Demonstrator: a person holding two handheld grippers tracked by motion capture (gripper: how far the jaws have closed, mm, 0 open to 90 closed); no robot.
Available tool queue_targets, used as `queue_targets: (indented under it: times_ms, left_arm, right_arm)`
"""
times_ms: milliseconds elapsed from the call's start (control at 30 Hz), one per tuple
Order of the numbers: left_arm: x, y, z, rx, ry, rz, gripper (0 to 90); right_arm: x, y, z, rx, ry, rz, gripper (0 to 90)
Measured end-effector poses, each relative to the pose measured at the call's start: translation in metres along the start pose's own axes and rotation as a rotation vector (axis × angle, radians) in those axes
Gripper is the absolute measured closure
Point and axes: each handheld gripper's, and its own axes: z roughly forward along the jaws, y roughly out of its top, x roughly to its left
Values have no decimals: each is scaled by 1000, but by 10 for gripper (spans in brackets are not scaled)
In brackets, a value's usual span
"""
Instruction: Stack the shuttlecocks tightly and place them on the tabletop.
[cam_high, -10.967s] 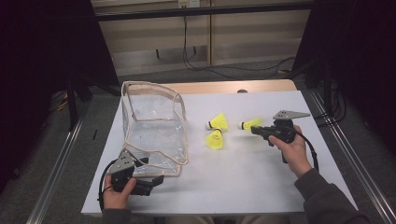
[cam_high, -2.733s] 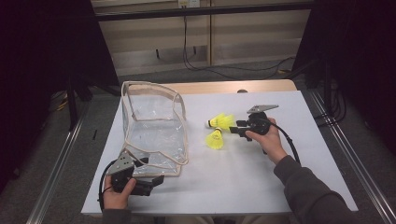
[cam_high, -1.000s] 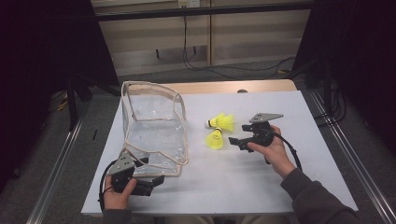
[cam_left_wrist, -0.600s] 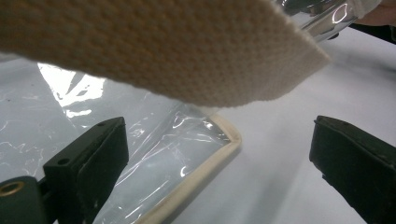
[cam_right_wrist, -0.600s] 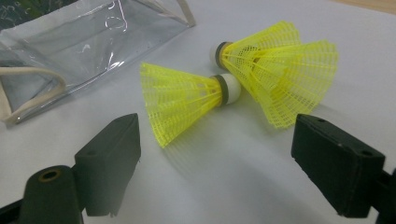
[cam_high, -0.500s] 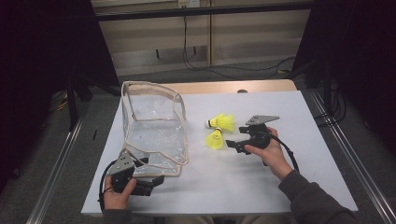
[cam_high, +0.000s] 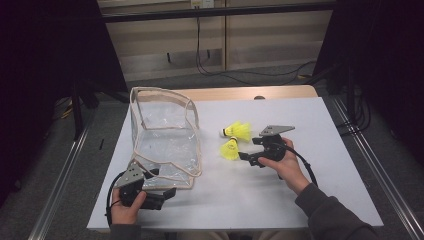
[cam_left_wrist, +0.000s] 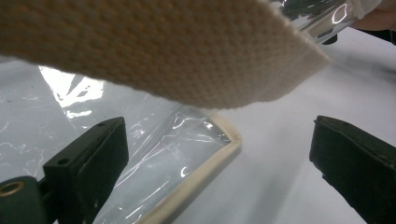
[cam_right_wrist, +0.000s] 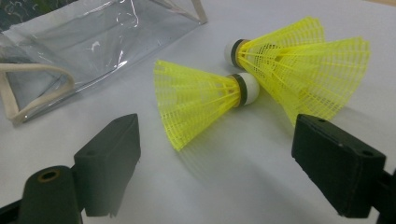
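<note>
The right gripper lies just beside the nearer shuttlecock, jaws spread and empty. The left gripper, jaws spread, rests at the clear bag on the counter.

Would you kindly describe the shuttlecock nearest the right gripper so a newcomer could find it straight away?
On the white table, look right of the clear plastic bag, where two yellow shuttlecocks lie side by side. The one meant is the nearer shuttlecock, just ahead of the open right gripper. Unlike the farther shuttlecock, it lies closer to the person, and in the right gripper view its cork points right.
</note>
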Motion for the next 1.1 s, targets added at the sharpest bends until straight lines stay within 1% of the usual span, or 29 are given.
queue_targets:
  times_ms: [267,533,767,1100]
  left_arm:
    - [0,0,0,-1,0,-1,45]
    - [0,0,0,-1,-1,-2,45]
    - [0,0,0,0,-1,-1,45]
    - [0,0,0,1,-1,0,45]
  right_arm:
    - [4,0,4,5,10,-4,153]
    - [10,3,7,9,7,-11,151]
    - [11,4,11,9,1,-20,142]
    - [12,3,18,23,-2,-21,150]
